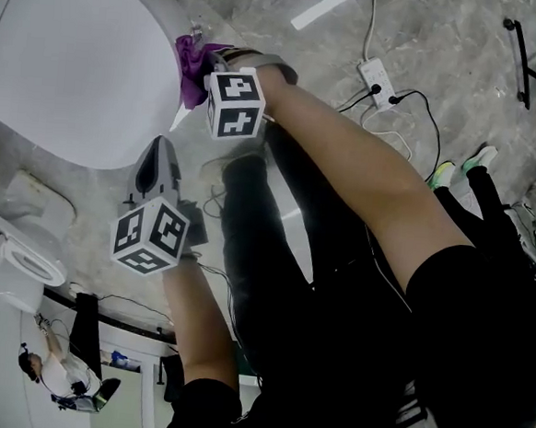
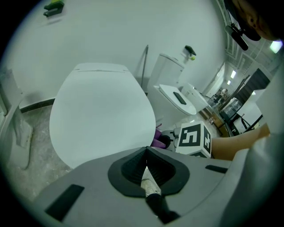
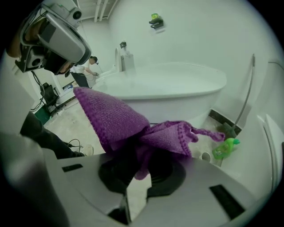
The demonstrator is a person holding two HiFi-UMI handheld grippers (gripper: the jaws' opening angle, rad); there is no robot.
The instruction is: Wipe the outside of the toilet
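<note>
L claw (image 2: 147, 166) pinched shut, nothing in it, hangs just off the front of the toilet (image 2: 97, 115), which is white and smooth w/ lid down. R claw (image 3: 138, 177) clamps a bunched purple cloth (image 3: 122, 117), knit, w/ a loose edge. Toilet's side lies straight ahead of R claw, long axis running across it. Cloth sits at or almost on the rim, so R is nearer.

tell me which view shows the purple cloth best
The right gripper view: the purple knitted cloth fills the centre, pinched by the right gripper, its weave and loose corner clear. The head view shows only a small bunch beside the white toilet; the left gripper view, a sliver at the toilet's edge.
</note>
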